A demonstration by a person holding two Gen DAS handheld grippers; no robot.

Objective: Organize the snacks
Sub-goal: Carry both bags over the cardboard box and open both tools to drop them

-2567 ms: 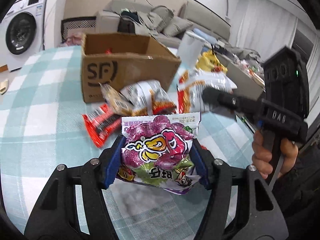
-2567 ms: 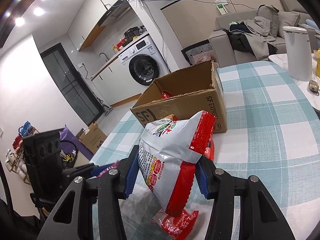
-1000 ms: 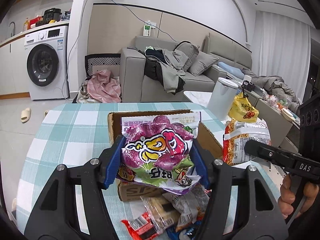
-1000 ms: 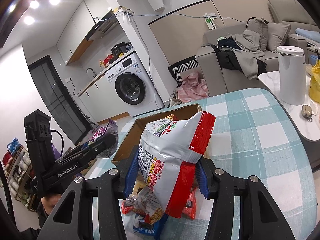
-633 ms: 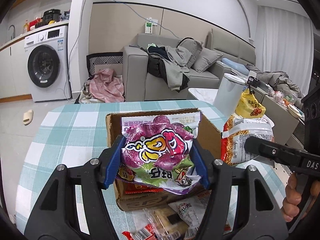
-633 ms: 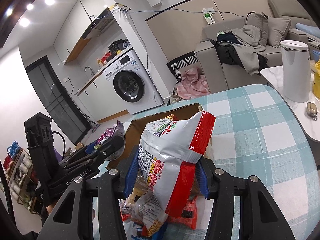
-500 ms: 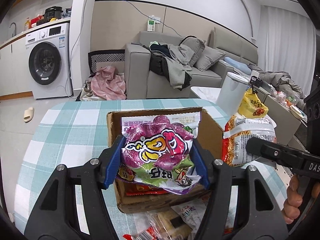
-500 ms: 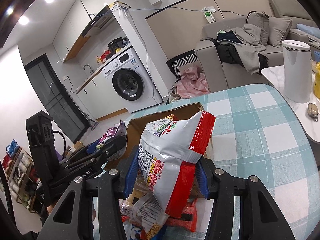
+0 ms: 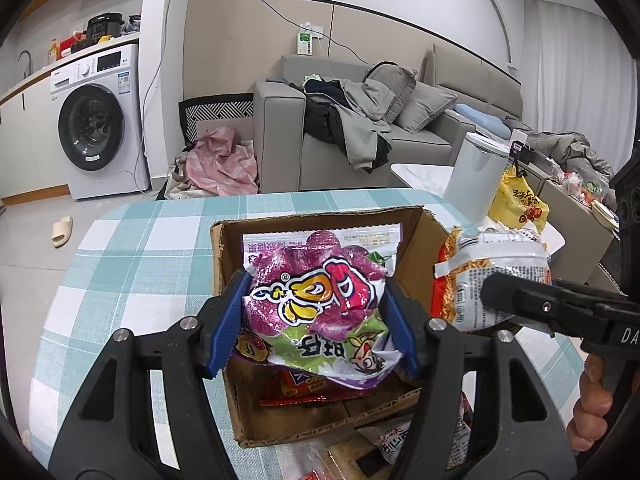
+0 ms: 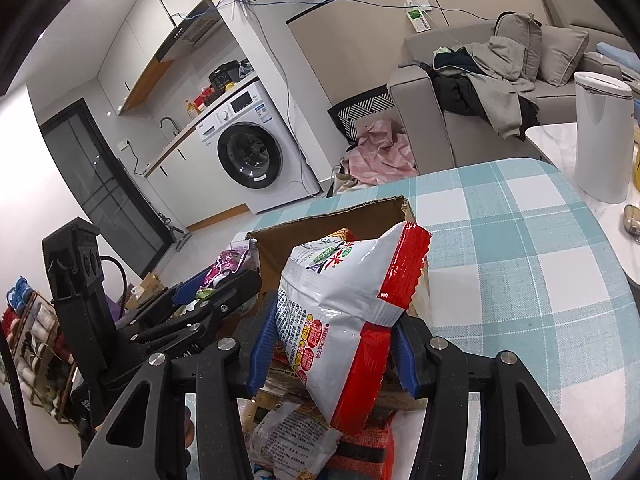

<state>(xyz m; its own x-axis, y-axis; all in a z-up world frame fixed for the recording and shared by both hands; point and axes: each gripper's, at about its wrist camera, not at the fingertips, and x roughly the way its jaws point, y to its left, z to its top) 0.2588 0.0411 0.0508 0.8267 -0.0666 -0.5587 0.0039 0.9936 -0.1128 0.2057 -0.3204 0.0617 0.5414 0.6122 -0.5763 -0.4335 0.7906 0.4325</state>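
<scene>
snacks are being held over the cardboard box (image 9: 430, 236): the left gripper (image 9: 314, 326) is clamping a purple packet (image 9: 316, 300) above the box's open top, and the right gripper (image 10: 330, 350) is pinching a red-and-white bag (image 10: 344, 308) beside it. the purple packet is hiding most of the box's contents; only a red wrapper (image 9: 304, 394) is showing beneath. loose packets (image 10: 296, 440) on the checked table (image 10: 540, 248) are lying cut off at the frame's bottom edge

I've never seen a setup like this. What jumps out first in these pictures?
Two bright snack bags, each pinched in a black tool with blue pads. The left tool grips a purple bag over an open cardboard box on a teal checked table. The right tool grips a white-and-red bag beside it, more packets heaped below.
</scene>
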